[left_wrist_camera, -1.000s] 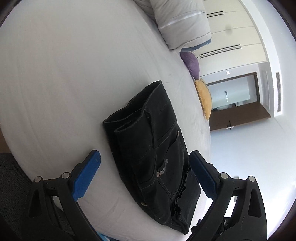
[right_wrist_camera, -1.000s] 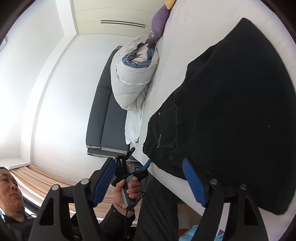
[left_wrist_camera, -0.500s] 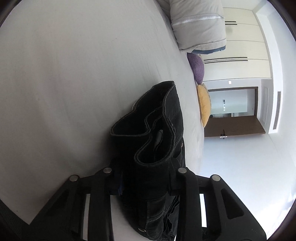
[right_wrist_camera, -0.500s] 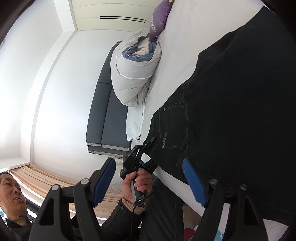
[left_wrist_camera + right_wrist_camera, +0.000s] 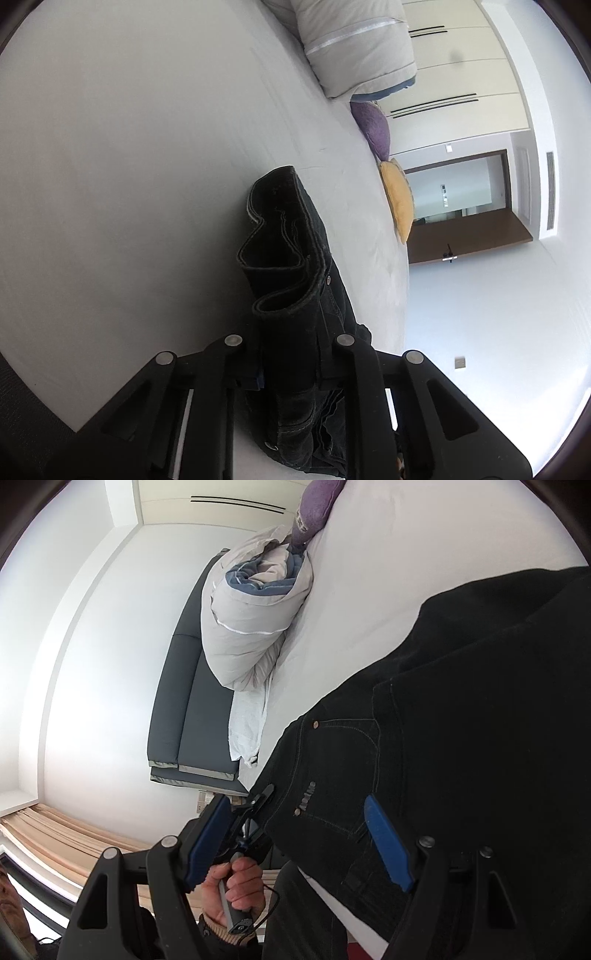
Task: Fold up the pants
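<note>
- Lying on the white bed (image 5: 129, 184) is one pair of black pants (image 5: 295, 295), its waistband bunched upright at the near edge.
- Two grippers are in play. The left gripper (image 5: 291, 373) is closing its jaws on the waistband, the fabric squeezed between them.
- The right gripper (image 5: 295, 845) stands wide, its two blue pads (image 5: 388, 849) clear of any cloth; the right-hand pad hangs over the pants, the other pad off the bed's edge.
- One hand (image 5: 236, 886) grips the left tool's handle.
- One rolled grey duvet (image 5: 255, 620), one purple cushion (image 5: 375, 127) and one yellow cushion (image 5: 400, 197) sit farther along the bed.
- A second ago the left jaws gaped wide around flat pants; now the waistband stands pinched up. The right jaws are unchanged in width but nearer the pants.
</note>
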